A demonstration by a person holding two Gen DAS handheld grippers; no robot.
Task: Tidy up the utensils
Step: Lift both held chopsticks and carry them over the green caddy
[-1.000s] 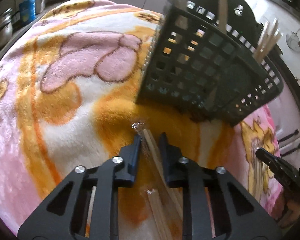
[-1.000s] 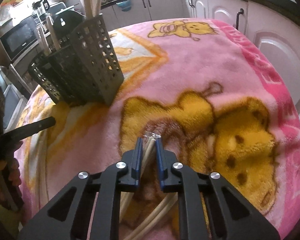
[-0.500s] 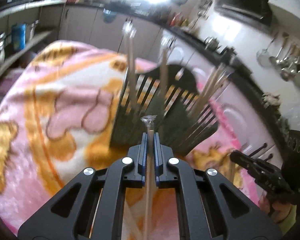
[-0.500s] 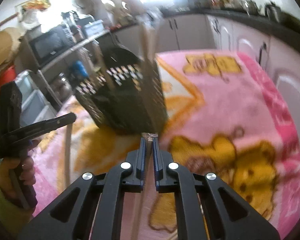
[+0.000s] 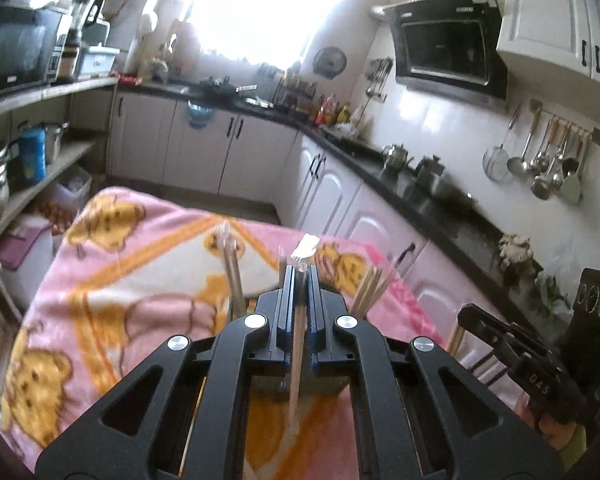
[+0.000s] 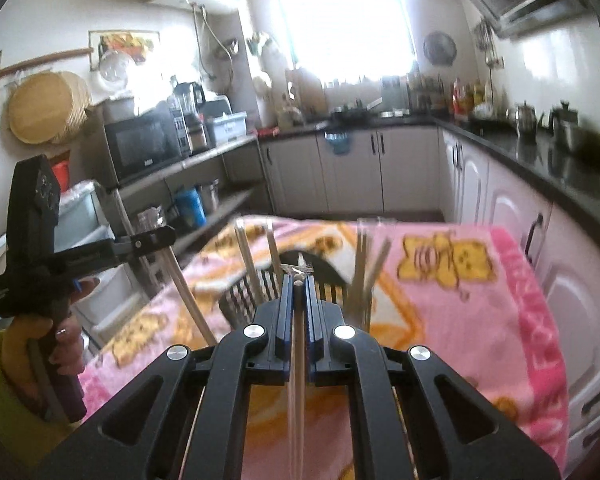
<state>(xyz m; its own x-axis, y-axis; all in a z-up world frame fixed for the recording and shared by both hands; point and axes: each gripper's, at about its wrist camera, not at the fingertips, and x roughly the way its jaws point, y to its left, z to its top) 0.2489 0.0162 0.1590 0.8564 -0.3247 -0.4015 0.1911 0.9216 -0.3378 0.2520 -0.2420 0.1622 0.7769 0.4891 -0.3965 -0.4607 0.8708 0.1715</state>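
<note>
My left gripper point(image 5: 299, 280) is shut on a plastic-wrapped pair of wooden chopsticks point(image 5: 296, 360), held upright with the wrapper tip above the fingertips. My right gripper point(image 6: 298, 284) is shut on another wrapped pair of chopsticks point(image 6: 297, 380), also upright. The dark slotted utensil basket point(image 6: 252, 296) stands on the table just beyond the right gripper, with several chopsticks point(image 6: 364, 268) sticking up from it. In the left wrist view the basket is mostly hidden behind the gripper; its chopsticks point(image 5: 233, 276) show on either side. The left gripper also shows in the right wrist view point(image 6: 156, 238).
A pink and orange cartoon blanket point(image 6: 460, 312) covers the table, also in the left wrist view point(image 5: 112, 280). White kitchen cabinets point(image 6: 500, 208) stand close on the right and at the back. Shelves with a microwave point(image 6: 140, 148) stand on the left.
Both grippers have closed on chopstick pairs lying on the blanket and lifted them, tilting up from facing the table to looking across the kitchen, above the basket.
</note>
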